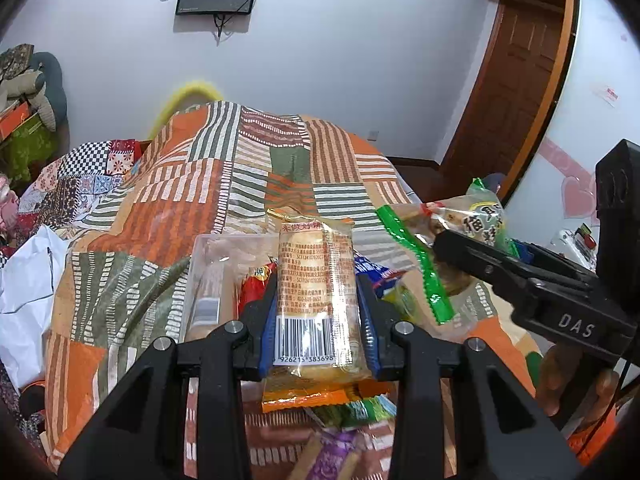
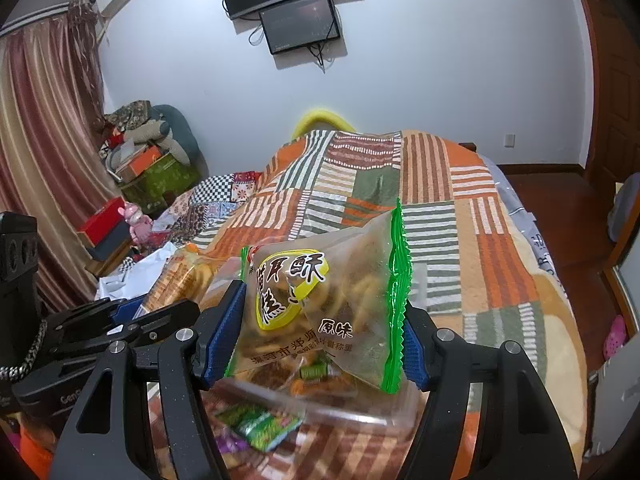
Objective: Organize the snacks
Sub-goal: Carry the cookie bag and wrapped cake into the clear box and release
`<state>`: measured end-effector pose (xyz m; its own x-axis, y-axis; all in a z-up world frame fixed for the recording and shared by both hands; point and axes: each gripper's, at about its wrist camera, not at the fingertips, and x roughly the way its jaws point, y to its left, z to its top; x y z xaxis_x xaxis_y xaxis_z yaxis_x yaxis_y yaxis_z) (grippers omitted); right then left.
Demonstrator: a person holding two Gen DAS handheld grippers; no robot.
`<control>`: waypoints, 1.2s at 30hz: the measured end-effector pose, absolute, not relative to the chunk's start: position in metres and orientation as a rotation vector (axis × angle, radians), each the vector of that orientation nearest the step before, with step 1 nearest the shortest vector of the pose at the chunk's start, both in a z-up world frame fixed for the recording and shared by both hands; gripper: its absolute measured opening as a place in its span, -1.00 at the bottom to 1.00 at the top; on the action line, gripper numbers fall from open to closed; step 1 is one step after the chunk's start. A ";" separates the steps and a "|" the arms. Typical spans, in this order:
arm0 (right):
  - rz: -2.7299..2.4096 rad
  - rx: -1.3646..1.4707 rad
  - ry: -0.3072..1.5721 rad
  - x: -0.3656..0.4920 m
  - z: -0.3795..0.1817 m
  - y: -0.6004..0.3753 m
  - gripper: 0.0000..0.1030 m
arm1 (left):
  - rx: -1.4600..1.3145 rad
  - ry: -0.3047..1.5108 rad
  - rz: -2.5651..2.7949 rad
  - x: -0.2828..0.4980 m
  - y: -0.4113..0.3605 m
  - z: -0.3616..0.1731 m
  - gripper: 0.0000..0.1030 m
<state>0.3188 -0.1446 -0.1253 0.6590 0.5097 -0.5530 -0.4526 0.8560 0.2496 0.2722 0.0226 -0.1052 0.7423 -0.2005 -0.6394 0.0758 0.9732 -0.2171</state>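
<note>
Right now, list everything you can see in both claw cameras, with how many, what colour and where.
rice cracker pack: one, clear with orange ends, clamped in the left claw
cookie bag: one, clear with green edges, clamped in the right claw
clear plastic box: one, transparent, on the bed beyond the left claw, snacks inside
loose snack packets: several, green, purple, orange, on the bed under the claws
patchwork blanket: one, orange, green and white stripes, covering the bed
wall screens: two, black, on the far wall
curtain: one, pink-brown, left of the right wrist view
door: one, brown wood, far right
left claw: one, black with blue pads
right claw: one, black with blue pads
</note>
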 end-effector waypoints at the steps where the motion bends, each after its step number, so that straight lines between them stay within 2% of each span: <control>1: 0.544 0.090 0.658 0.321 -0.127 -0.142 0.26 | -0.185 0.726 -0.149 0.276 0.024 -0.107 -0.32; 19: 0.525 0.037 0.799 0.362 -0.164 -0.114 0.27 | -0.218 0.830 -0.120 0.323 0.038 -0.146 -0.32; 26: 0.519 0.025 0.803 0.358 -0.159 -0.117 0.29 | -0.228 0.840 -0.120 0.323 0.037 -0.143 -0.30; 30: 0.524 0.018 0.779 0.351 -0.151 -0.121 0.39 | -0.232 0.834 -0.122 0.315 0.036 -0.137 -0.28; 36: 0.532 0.008 0.745 0.334 -0.138 -0.129 0.40 | -0.220 0.806 -0.131 0.295 0.035 -0.120 -0.27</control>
